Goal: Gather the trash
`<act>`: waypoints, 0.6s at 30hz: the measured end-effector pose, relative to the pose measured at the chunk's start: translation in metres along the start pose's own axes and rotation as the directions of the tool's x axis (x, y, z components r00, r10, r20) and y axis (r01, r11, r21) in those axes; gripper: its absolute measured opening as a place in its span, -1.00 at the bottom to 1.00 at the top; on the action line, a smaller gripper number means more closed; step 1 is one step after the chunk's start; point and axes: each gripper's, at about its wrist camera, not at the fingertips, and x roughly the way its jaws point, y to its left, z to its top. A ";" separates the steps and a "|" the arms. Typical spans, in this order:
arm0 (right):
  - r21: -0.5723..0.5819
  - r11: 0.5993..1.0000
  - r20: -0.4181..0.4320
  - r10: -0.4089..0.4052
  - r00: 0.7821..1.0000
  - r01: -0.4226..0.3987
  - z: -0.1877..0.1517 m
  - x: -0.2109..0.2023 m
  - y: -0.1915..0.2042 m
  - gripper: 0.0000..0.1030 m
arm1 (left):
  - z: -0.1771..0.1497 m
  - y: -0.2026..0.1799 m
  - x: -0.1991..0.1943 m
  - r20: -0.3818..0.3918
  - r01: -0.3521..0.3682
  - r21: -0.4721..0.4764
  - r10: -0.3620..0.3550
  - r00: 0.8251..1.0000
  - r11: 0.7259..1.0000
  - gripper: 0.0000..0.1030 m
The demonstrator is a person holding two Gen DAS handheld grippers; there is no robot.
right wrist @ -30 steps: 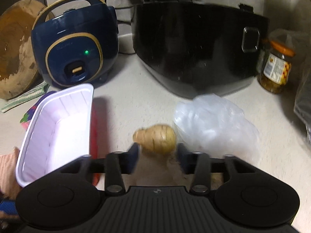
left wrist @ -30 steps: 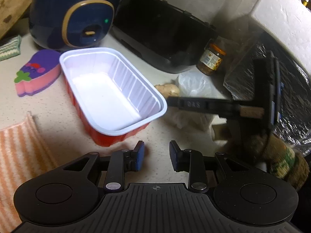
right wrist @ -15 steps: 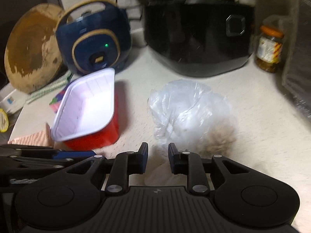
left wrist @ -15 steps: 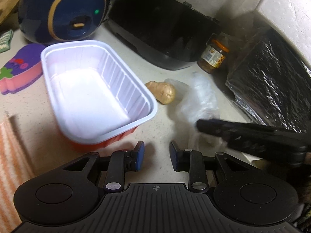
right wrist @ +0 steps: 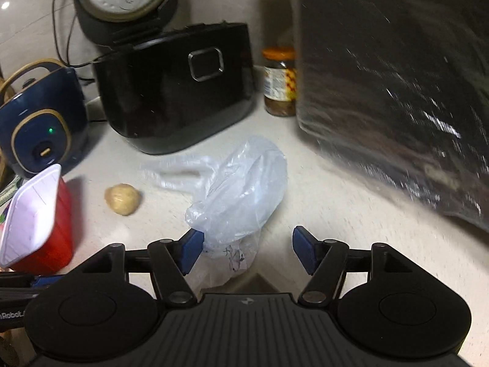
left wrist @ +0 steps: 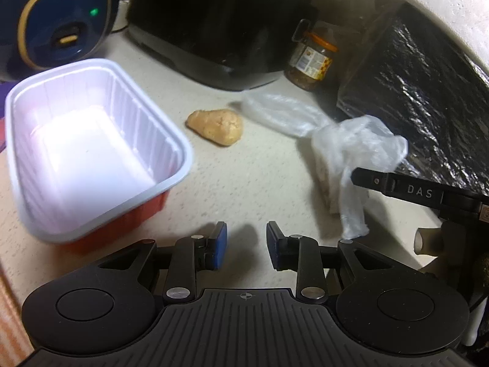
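Note:
A crumpled clear plastic bag [right wrist: 241, 195] lies on the pale counter [right wrist: 321, 214]. Its near end sits between the jaws of my right gripper [right wrist: 247, 249], which are opening. The bag rests against the left pad and stays clear of the right one. In the left wrist view the bag [left wrist: 345, 143] drapes over the right gripper's black finger [left wrist: 412, 189]. A tan knobbly lump [left wrist: 217, 126] lies left of the bag. A white tray with a red outside [left wrist: 137, 116] stands further left. My left gripper [left wrist: 246, 241] hovers open over bare counter, holding nothing.
At the back stand a blue rice cooker [left wrist: 58, 21], a black cooker [left wrist: 220, 24] and an orange-lidded jar [left wrist: 314, 58]. A black foil-lined bag [left wrist: 421, 91] under a white foam box [left wrist: 428, 6] fills the right side. A striped cloth [left wrist: 9, 305] lies at the left edge.
My right gripper swung right, away from the tan lump, onto the bag, and its jaws went from narrow to wide. The bag got pulled out and stretched. My left gripper slid a little right.

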 end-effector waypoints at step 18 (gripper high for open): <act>0.026 0.999 0.023 -0.043 0.999 0.043 -0.023 -0.017 -0.011 0.26 | 0.022 0.001 -0.021 0.108 0.008 0.011 -0.009 0.994 1.000 -0.38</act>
